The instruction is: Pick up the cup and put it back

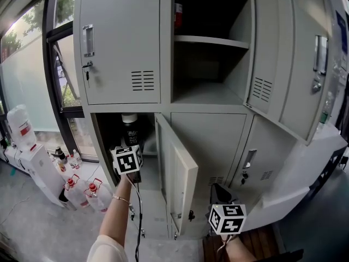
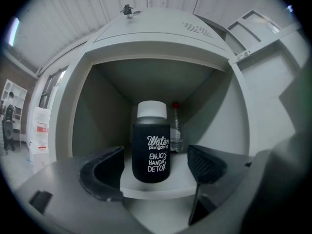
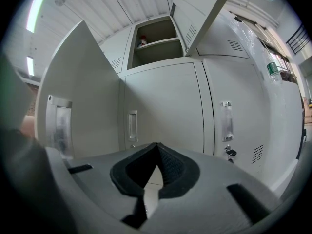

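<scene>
Grey lockers [image 1: 122, 48] hold the cup [image 2: 151, 147] upright in an open lower compartment [image 2: 105, 116], left claw [image 2: 155, 160] spread either side of it, untouching (right claw [image 3: 157, 152] pressed together, idle), so push in squarely before squeezing.

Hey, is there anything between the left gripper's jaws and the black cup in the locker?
Nothing. In the left gripper view the left gripper is open, with only bare shelf on either side of the black cup.

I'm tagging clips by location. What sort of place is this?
Likely a workplace locker area, perhaps a staff room: a bank of grey metal lockers, a water dispenser by the window, and a black cup stored inside one open locker.
</scene>
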`<state>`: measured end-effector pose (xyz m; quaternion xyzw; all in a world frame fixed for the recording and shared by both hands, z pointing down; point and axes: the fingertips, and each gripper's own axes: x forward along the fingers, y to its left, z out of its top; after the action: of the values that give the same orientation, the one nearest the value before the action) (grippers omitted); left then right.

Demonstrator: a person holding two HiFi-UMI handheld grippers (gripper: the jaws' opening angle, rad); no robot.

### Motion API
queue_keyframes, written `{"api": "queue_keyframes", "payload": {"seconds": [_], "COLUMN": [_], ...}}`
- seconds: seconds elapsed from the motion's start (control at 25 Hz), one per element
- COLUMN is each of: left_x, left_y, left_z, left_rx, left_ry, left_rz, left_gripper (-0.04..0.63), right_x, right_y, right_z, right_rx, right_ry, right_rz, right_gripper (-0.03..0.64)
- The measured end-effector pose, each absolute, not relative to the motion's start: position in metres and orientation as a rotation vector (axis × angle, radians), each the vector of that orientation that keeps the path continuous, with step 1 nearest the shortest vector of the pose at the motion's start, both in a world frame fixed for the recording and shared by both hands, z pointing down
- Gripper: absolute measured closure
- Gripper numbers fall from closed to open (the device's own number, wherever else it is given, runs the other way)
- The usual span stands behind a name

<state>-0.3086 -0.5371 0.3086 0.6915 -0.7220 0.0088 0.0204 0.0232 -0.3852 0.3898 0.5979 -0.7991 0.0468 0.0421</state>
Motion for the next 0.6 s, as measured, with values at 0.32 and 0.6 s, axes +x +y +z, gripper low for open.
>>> {"api": "queue_keyframes", "payload": {"seconds": [0.32,0.6], "left_x": [-0.315,-0.321], "left_y": [-0.553,-0.570], "left_z": [0.311,0.315], "left_rx": [2.120,2.111], "left_ry": [-2.259,-2.255], "left_rz": [0.075,0.093], "left_gripper": [0.224,0.224], "right_x": [0.026,0.021], "right_y": [-0.388,-0.392], "right_z": [0.388,0.390], "right_rx": [1.842,1.834], "right_ry": [-2.441,-2.443], "right_rz": [0.140,0.144], "right_gripper": [0.626,0.626]}}
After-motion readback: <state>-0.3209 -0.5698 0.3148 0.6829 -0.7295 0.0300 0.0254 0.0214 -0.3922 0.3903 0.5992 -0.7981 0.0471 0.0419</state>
